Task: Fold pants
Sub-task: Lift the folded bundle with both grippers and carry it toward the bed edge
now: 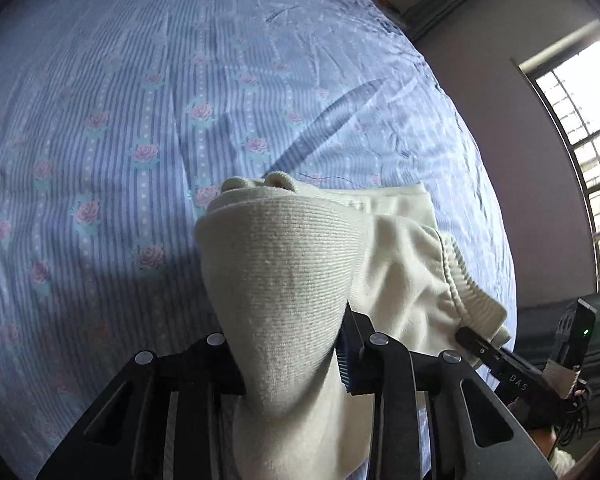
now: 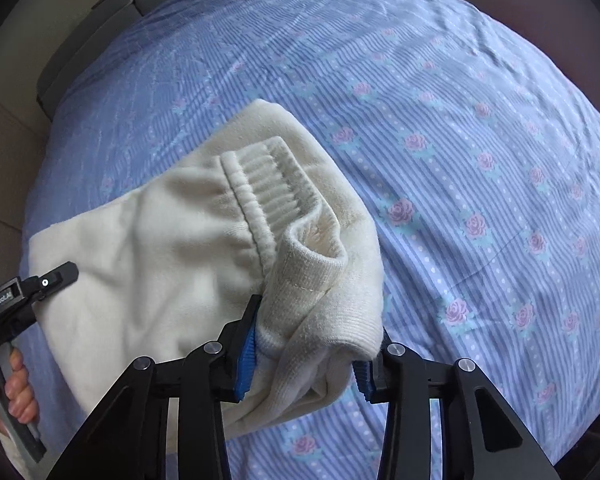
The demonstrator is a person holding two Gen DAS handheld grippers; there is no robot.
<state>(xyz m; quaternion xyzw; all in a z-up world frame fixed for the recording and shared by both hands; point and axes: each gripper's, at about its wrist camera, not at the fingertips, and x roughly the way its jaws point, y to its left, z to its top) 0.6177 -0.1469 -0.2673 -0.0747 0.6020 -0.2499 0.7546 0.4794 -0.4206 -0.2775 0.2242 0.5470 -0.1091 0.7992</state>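
Cream knit pants (image 2: pixel 148 264) lie partly folded on the bed, the ribbed waistband (image 2: pixel 268 188) on top. My right gripper (image 2: pixel 312 344) is shut on a ribbed cuff of the pants (image 2: pixel 320 292) and holds it just above the pile. My left gripper (image 1: pixel 292 352) is shut on another ribbed end of the pants (image 1: pixel 284 264), lifted off the sheet. The right gripper shows in the left wrist view (image 1: pixel 480 344) at the pants' right edge. The left gripper shows in the right wrist view (image 2: pixel 56 276) at the pants' left side.
The bed has a blue striped sheet with pink roses (image 2: pixel 480 160), which spreads wide beyond the pants. A wall and a barred window (image 1: pixel 580 120) stand to the right in the left wrist view. The bed's grey edge (image 2: pixel 48 84) is at far left.
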